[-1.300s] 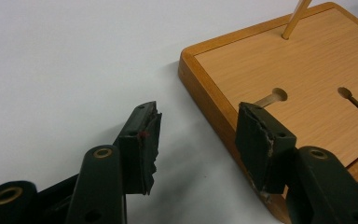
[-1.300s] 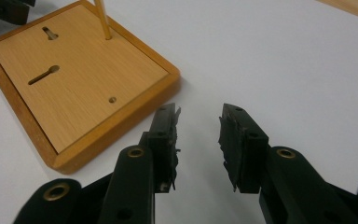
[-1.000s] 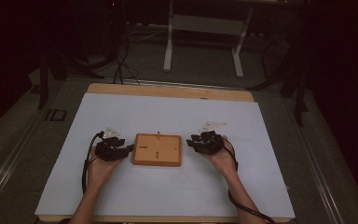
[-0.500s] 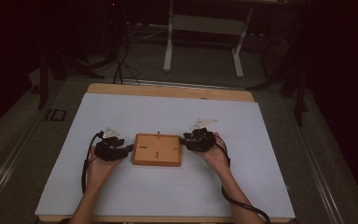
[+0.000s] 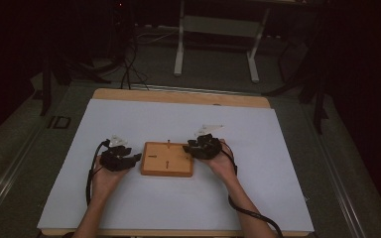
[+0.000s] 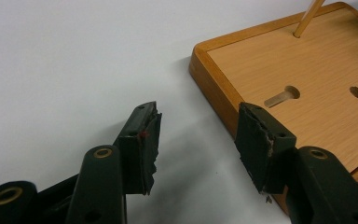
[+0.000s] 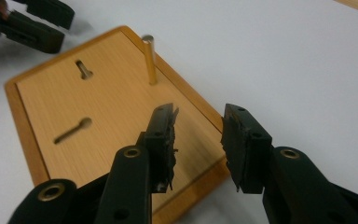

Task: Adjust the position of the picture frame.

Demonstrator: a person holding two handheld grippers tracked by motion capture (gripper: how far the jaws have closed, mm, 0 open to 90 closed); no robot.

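Steadying the wooden board [image 5: 167,159] matters first: my left gripper [image 6: 198,140] and right gripper [image 7: 198,140], both spread and empty, should straddle opposite edges squarely.

The wooden board [image 5: 167,159] lies in the middle of the table [image 5: 178,213], between the left gripper [image 5: 138,157] and right gripper [image 5: 185,148].

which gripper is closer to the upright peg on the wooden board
Right. The right gripper sits at the board's right edge, just short of the upright peg near the far edge. The left gripper is off the wooden board, at its left edge.
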